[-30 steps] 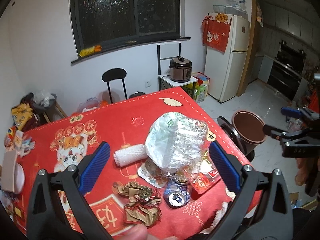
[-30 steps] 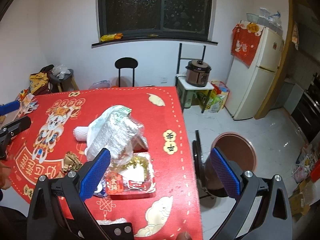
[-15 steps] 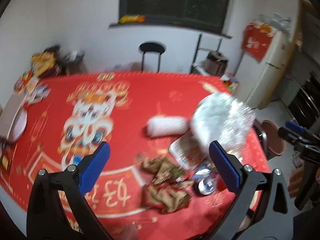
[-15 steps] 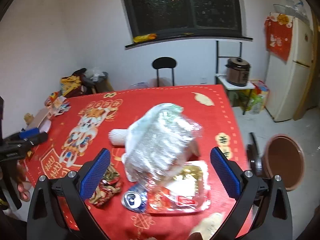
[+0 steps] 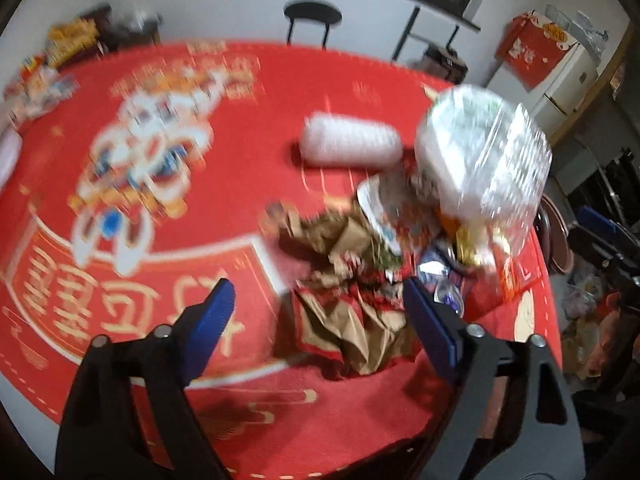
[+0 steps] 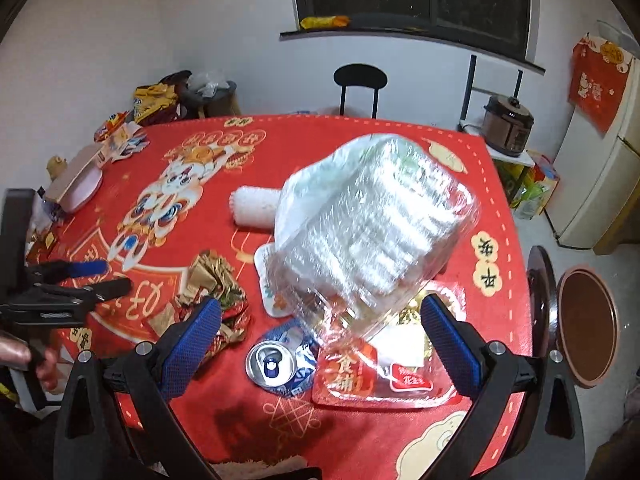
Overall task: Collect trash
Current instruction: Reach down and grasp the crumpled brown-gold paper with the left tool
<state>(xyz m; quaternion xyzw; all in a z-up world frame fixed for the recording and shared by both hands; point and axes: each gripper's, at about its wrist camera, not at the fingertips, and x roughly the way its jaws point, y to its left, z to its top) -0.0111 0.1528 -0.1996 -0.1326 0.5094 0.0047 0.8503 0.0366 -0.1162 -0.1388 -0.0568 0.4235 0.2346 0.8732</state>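
left view blurred | clear clamshell covers can, tray

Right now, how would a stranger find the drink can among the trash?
On the red tablecloth, look at the trash pile's near edge, below the big clear plastic container. The can lies there, the only shiny metal thing with a pull-tab.

Trash heap crowds table's right half; bare red cloth left of it.
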